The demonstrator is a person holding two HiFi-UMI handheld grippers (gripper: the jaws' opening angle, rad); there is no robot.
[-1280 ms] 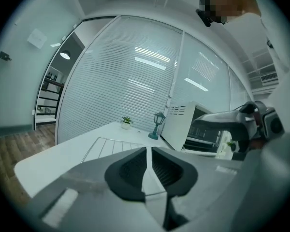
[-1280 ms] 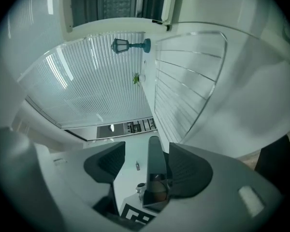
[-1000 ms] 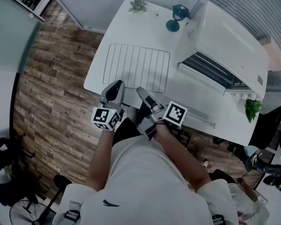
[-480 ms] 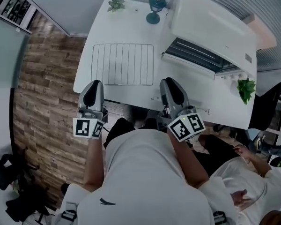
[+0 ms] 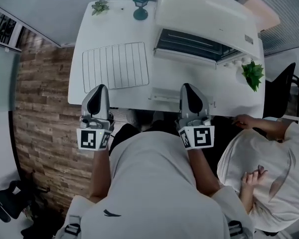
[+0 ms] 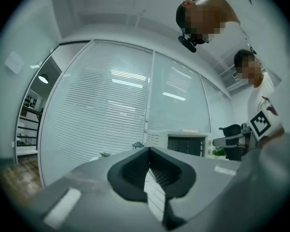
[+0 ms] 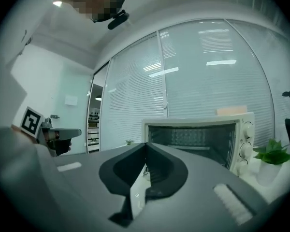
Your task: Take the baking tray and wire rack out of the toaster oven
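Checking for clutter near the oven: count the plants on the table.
2. A small plant at the far left corner of the table; a leafy plant right of the oven, by its knobs. The oven may hide more.

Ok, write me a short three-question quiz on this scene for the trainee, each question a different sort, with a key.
1. True or false: the wire rack lies flat on the table, outside the toaster oven.
2. The toaster oven's front is: A) closed, B) open, C) turned away from the person.
3. What do the right tongs hold?

Key: 1 true; 2 B; 3 nothing, they are shut and empty.
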